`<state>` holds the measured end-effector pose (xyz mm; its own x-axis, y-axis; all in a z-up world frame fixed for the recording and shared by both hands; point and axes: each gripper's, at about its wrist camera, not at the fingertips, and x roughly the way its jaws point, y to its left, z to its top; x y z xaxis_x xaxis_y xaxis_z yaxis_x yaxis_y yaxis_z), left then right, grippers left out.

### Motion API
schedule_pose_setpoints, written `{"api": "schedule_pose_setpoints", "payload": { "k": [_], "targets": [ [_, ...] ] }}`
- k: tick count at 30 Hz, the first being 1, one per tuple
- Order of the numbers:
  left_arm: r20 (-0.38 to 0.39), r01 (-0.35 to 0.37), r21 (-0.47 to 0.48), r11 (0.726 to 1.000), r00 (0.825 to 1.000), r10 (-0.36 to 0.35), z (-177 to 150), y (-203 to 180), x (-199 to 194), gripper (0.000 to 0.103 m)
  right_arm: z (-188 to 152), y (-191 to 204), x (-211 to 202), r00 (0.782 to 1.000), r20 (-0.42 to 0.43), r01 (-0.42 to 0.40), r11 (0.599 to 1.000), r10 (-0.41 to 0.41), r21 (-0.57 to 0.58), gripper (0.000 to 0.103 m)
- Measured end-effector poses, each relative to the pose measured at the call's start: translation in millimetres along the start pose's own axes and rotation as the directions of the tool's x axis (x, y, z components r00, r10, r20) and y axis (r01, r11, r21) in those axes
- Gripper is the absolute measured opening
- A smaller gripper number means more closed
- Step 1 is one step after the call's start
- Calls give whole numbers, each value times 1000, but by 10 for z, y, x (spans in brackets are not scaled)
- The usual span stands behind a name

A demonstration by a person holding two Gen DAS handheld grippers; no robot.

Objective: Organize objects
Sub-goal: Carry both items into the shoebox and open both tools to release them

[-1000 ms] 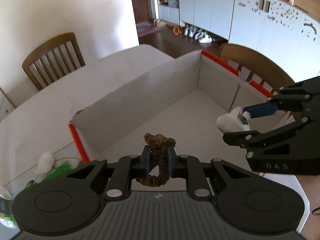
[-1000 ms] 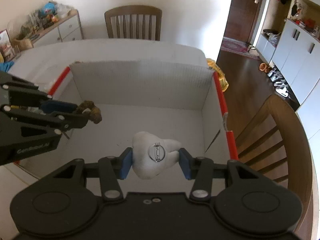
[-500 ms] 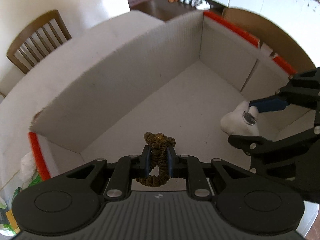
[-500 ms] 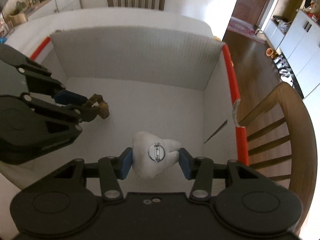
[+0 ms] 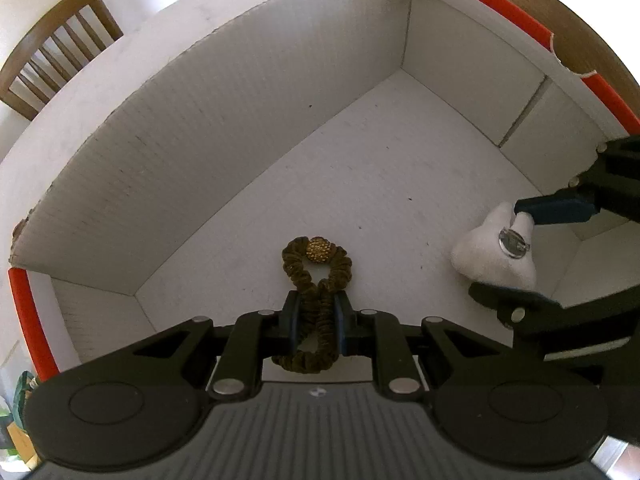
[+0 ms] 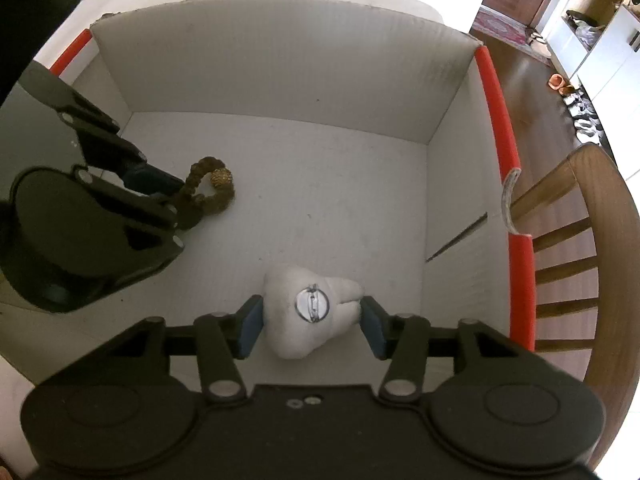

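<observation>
Both tongs down inside a white corrugated box point(image 5: 248, 128) with red-edged rims, box sits on a white desk point(image 5: 192, 16).

Left tongs point(image 5: 316, 322): blue pads pinched together on the middle of a brown hair scrunchie point(image 5: 316, 276), squeezing it into a figure-eight. The front loop, with a gold glitter bead point(image 5: 317, 249), lies on or just over the box floor; can't tell if it touches. The rear loop hangs behind the pads toward the camera. In the right wrist view, left tongs point(image 6: 172, 198) sit at the box's left side, scrunchie point(image 6: 210, 190) sticking out past the tips, bead point(image 6: 221, 178) on top.

Right tongs point(image 6: 312, 320): blue pads on either side of a white tooth-shaped plush point(image 6: 308, 312) carrying a round clear pin badge point(image 6: 312, 304). The left pad touches the plush; the right pad touches it at the tip only, if at all. Grip looks loose, so can't say whether clamped or just released. The plush is low over the box floor near the right wall, contact with the floor not clear. The left wrist view shows the same plush point(image 5: 496, 256) between the right tongs point(image 5: 516, 252), well apart from the scrunchie.

Wooden chair point(image 6: 580, 264) just outside the box's right rim; another chair point(image 5: 56, 44) beyond the desk.
</observation>
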<state>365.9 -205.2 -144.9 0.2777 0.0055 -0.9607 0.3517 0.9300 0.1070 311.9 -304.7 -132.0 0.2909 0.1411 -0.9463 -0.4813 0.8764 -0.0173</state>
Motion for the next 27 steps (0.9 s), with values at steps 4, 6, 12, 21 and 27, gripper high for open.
{"api": "schedule_pose_setpoints", "payload": {
  "k": [4, 6, 12, 21, 27],
  "targets": [
    [-2, 3, -7, 1000, 1000, -3, -17, 33, 4, 18, -34, 19, -19, 1000, 7, -13, 1000, 13, 1, 56],
    [-2, 6, -10, 1000, 1000, -6, -42, 61, -1, 19, -54, 30, -39, 1000, 11, -16, 1000, 16, -1, 58],
    [12, 21, -33, 999, 1000, -20, -87, 86, -111, 30, -53, -89, -126, 999, 32, -27, 999, 28, -17, 66],
    [92, 55, -59, 997, 995, -49, -193, 134, -372, 61, -70, -122, -335, 996, 82, -40, 999, 40, -2, 66],
    [161, 70, -70, 995, 985, -58, -292, 139, -565, 61, -111, -87, -495, 991, 127, -50, 999, 50, 1, 68]
  ]
}}
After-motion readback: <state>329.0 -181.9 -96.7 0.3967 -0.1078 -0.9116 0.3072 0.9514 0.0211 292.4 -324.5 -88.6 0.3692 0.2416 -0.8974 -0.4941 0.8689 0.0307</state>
